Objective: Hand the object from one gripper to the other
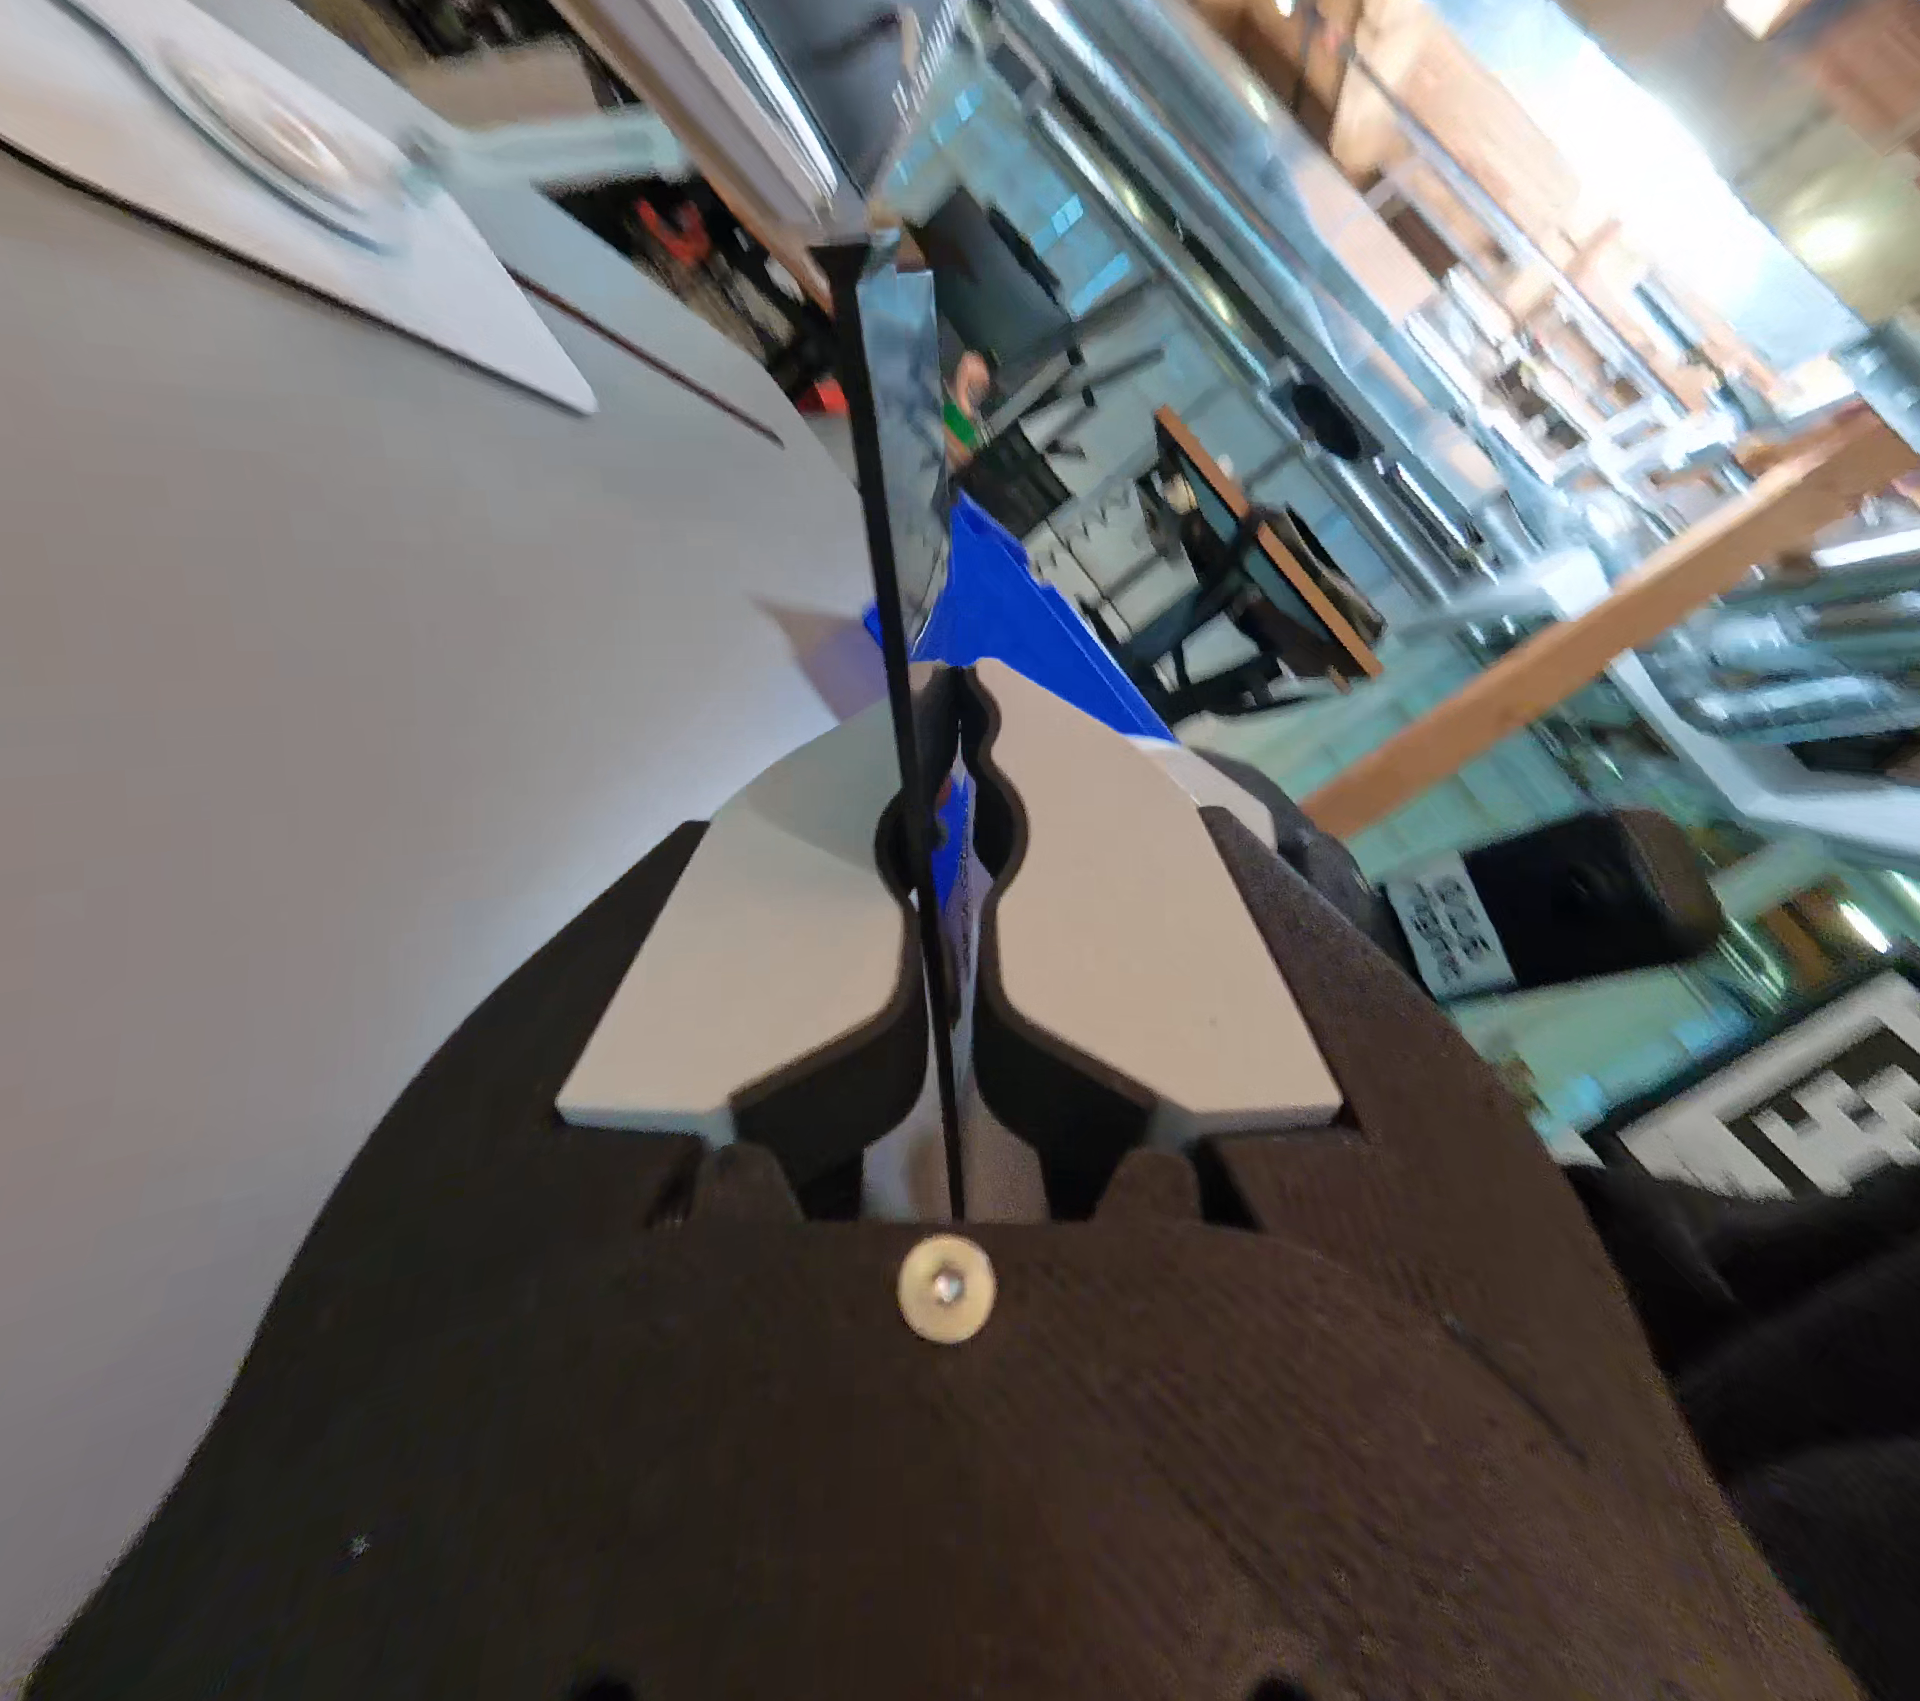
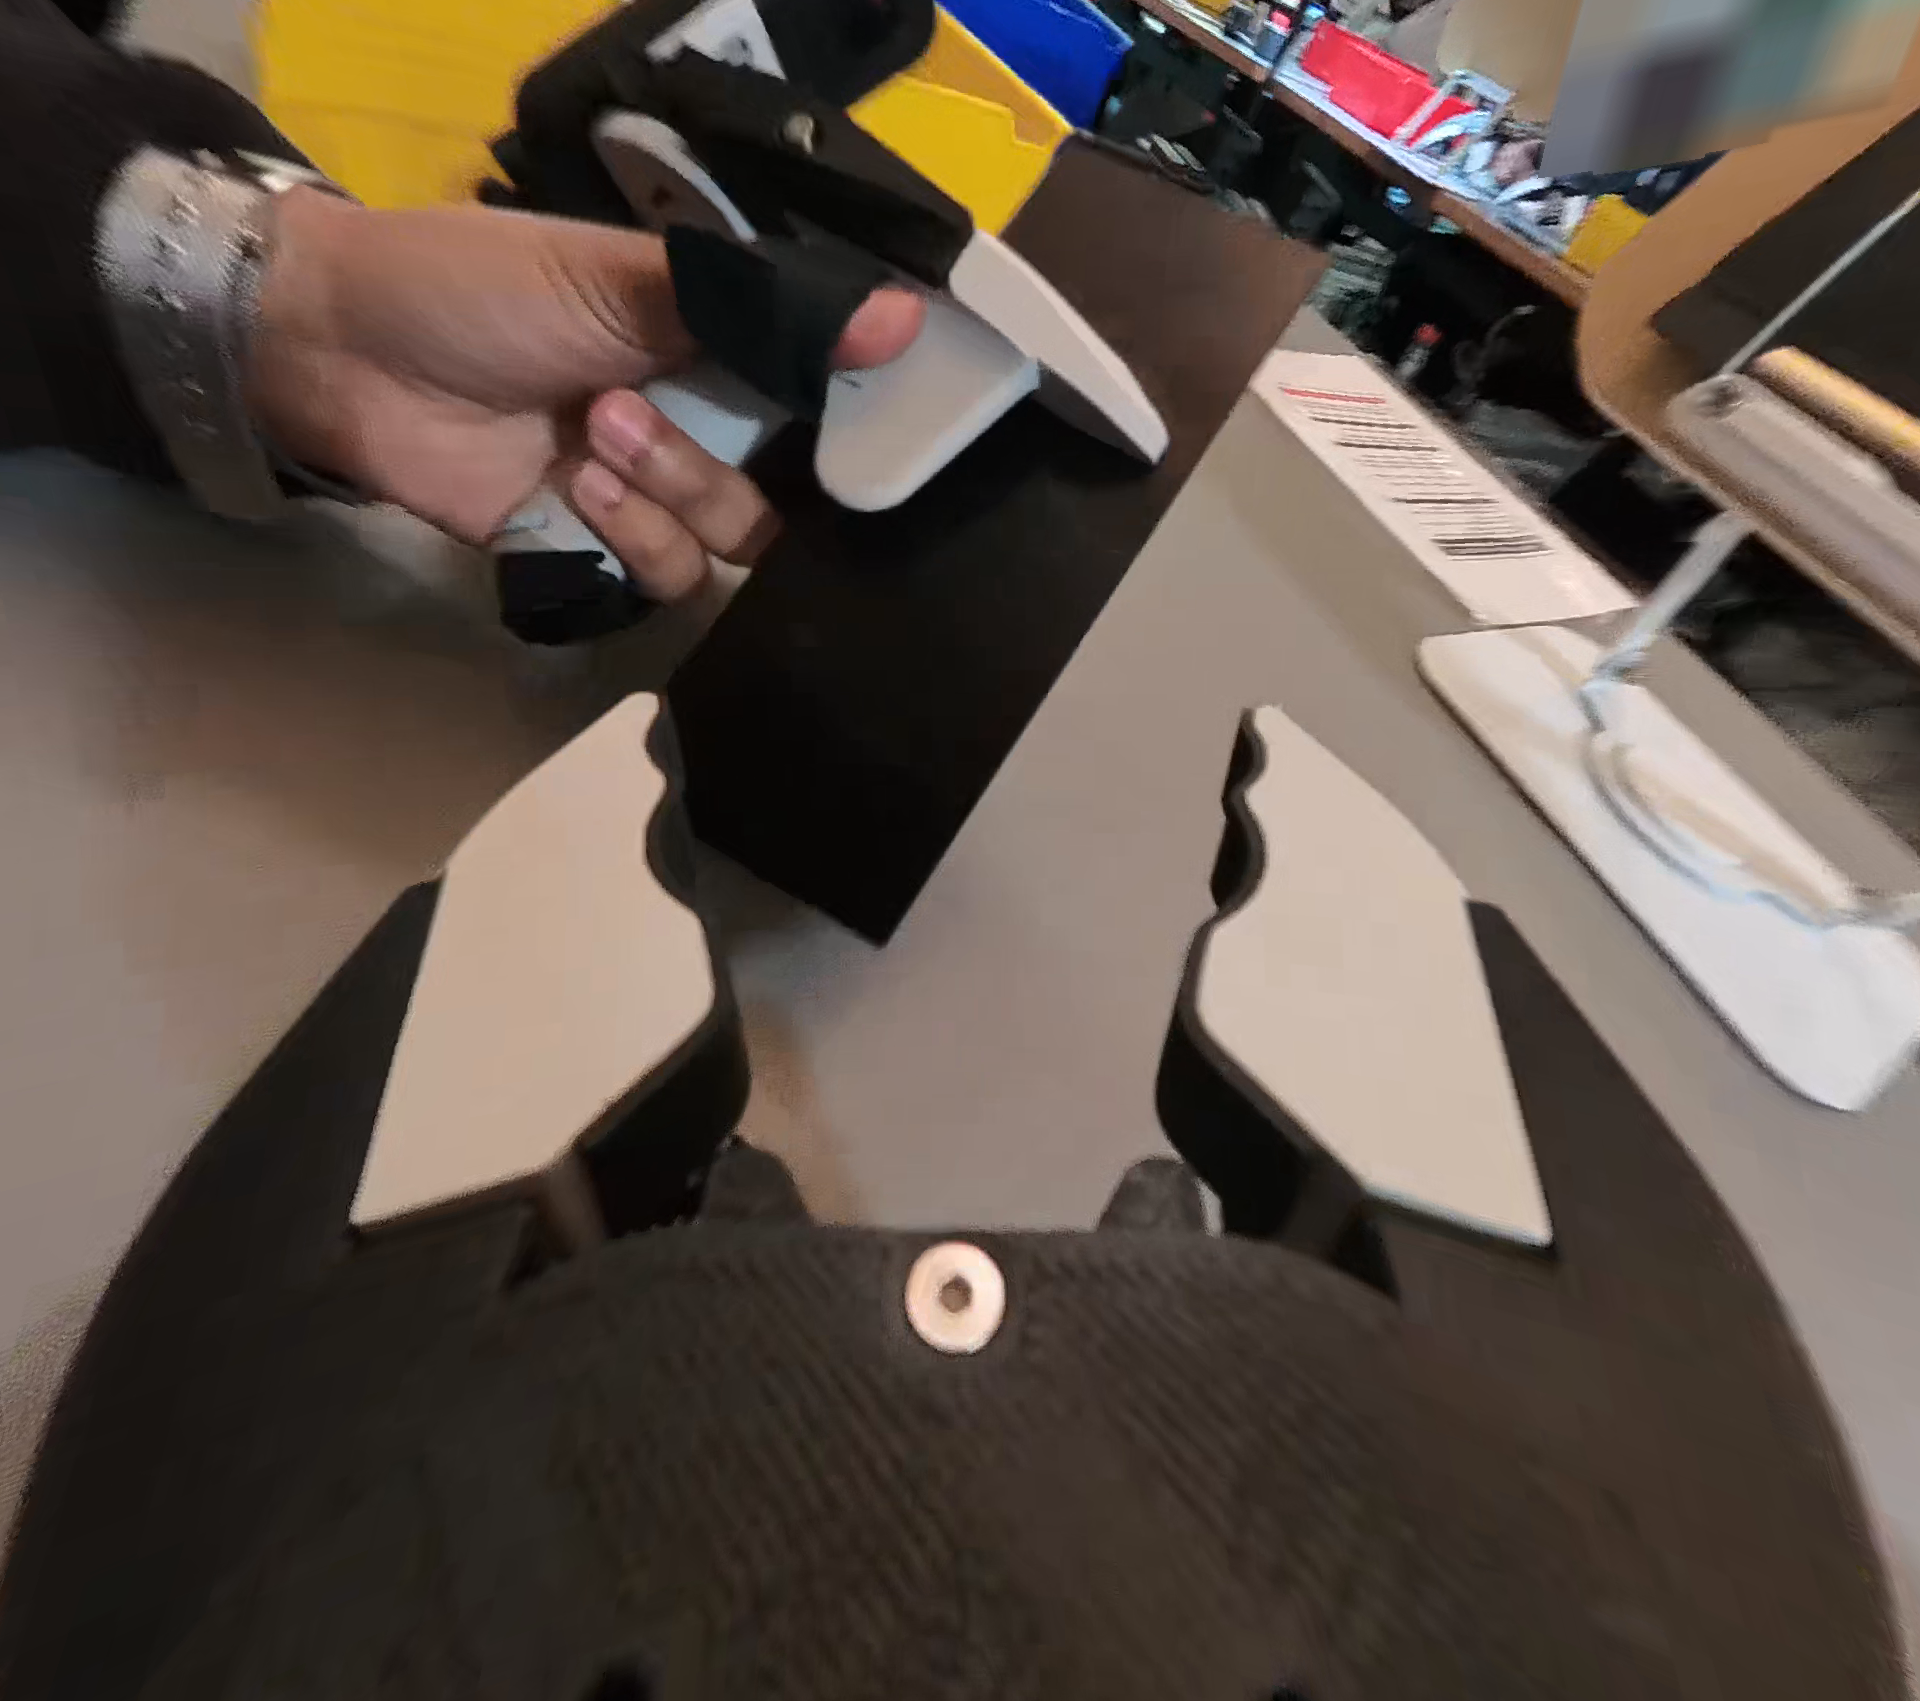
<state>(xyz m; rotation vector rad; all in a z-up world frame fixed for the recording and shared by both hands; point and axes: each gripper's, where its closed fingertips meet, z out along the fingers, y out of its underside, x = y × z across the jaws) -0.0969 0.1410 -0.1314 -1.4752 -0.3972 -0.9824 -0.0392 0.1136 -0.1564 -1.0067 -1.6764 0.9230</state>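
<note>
Right wrist view, left to right. Upper left of frame: a hand [image 2: 447,342] holds the left gripper [image 2: 997,425], fingers clamped on a thin black panel [image 2: 935,571]. Panel sits centre frame, tilted, lower corner down near the grey table [image 2: 1091,1028]; we can't tell if it touches. Behind it, upper left, a yellow bin [image 2: 405,20]. Lower half of frame: right gripper [image 2: 956,778], jaws wide, nothing between the pads. Its left finger [image 2: 561,924] is just beside the panel's lower edge; contact unclear with the blur. Right edge: a white stand base [image 2: 1683,882] on the table, and a printed sheet [image 2: 1423,477] above it.

Left wrist view: the panel [image 1: 888,508] shows edge-on, running up the centre of frame from between the left gripper's [image 1: 940,706] fingers, which sit narrow against it. Something blue [image 1: 997,602] shows just past the tips; we can't tell what it is.

Step in hand, as we read it: the right gripper takes the panel from the left.
- Move the right gripper in until the free lower end sits well between the pads, not just at the tips.
- Line the pads up flat with the panel faces. It's thin, and a skewed pinch will likely twist it.
- Grab clear of the left fingers.
- Close the right fully before the left lets go.
- Keep the panel off the table during the swap.
</note>
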